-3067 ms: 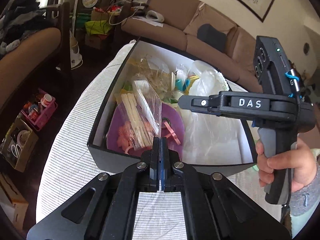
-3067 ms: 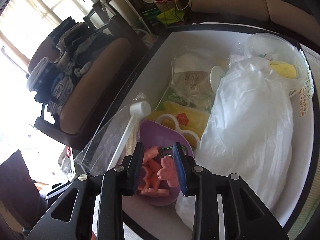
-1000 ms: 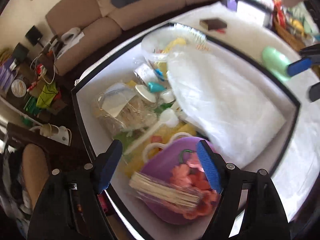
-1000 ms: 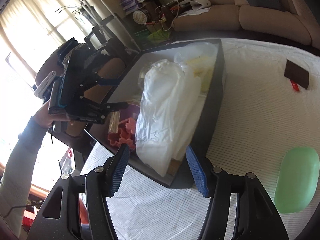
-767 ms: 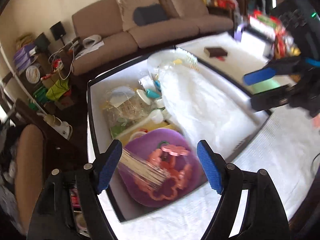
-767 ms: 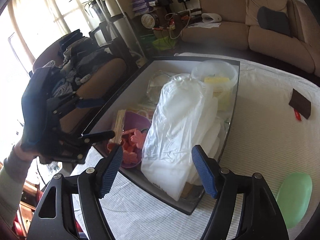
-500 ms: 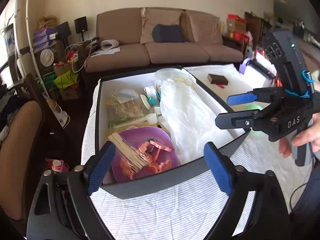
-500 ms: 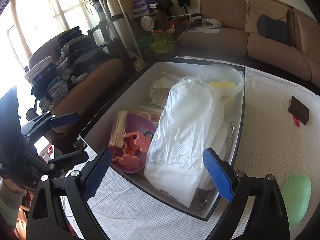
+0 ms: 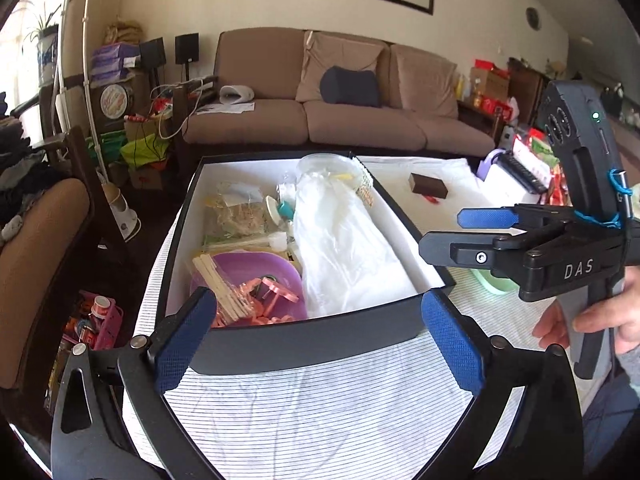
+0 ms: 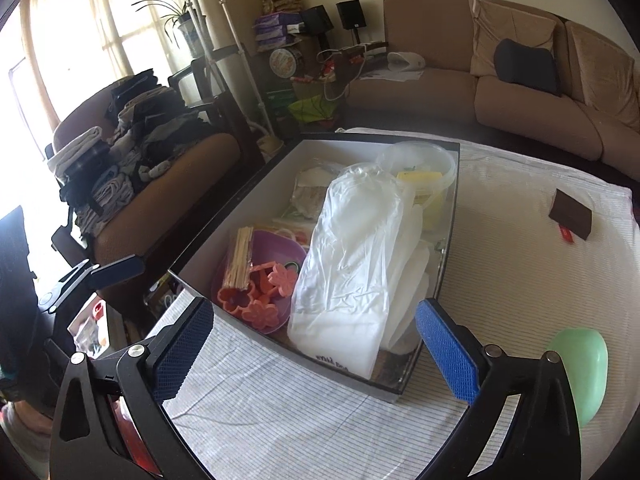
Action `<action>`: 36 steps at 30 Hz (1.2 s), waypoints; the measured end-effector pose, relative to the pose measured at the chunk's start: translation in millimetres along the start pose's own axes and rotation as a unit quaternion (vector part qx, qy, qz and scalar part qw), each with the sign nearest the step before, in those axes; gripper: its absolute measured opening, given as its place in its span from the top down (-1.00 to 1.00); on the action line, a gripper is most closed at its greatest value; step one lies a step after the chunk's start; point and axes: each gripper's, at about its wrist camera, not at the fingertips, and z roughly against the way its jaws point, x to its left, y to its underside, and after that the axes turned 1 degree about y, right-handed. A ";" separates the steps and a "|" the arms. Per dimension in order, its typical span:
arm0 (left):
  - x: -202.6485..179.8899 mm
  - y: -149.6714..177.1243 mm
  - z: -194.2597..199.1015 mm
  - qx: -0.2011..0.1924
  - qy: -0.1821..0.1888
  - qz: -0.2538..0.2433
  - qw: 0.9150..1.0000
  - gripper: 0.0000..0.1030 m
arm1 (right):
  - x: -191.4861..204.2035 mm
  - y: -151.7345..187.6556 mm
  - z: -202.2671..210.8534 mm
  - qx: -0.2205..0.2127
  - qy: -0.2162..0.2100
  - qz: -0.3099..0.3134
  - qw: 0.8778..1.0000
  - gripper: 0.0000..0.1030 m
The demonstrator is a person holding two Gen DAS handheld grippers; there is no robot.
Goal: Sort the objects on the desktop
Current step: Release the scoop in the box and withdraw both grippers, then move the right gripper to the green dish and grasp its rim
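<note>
A black box [image 9: 304, 340] with white inside stands on the striped tablecloth. It holds a purple bowl [image 9: 256, 266] of pink flower shapes [image 10: 262, 314], a bag of wooden sticks [image 9: 216, 284], a white plastic bag [image 9: 344, 248] and a clear tub [image 10: 420, 164]. My left gripper [image 9: 316, 332] is open and empty, above the cloth just short of the box's near wall. My right gripper [image 10: 314, 348] is open and empty near the box's near corner; it also shows in the left wrist view [image 9: 472, 236], right of the box.
A green oval case [image 10: 580, 372] lies on the cloth right of the box. A dark brown block [image 10: 570, 216] lies farther back. A chair with piled clothes [image 10: 132, 152] stands left of the table. A sofa [image 9: 340, 112] is behind. Packages [image 9: 516, 168] crowd the far right.
Both grippers have pulled back from the box and opened wide. The left, earlier shut over the box, now sits lower before its near wall. The sticks bag lies in the purple bowl.
</note>
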 end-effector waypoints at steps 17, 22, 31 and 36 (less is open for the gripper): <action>-174.6 19.2 -56.7 0.026 0.125 0.024 0.992 -1.00 | -181.9 88.7 100.0 -0.021 0.117 -0.114 0.986 -1.00; -228.9 24.2 -109.3 0.061 0.148 0.009 0.987 -0.99 | -254.9 117.1 109.1 -0.023 0.153 -0.182 0.971 -0.98; -253.0 21.9 -216.6 0.128 0.097 0.029 0.987 -0.23 | -295.7 128.4 67.5 0.015 0.156 -0.172 0.973 -0.42; -252.6 29.8 -254.0 0.164 0.094 0.032 0.981 0.18 | -310.9 131.8 40.7 0.046 0.146 -0.177 0.972 -0.01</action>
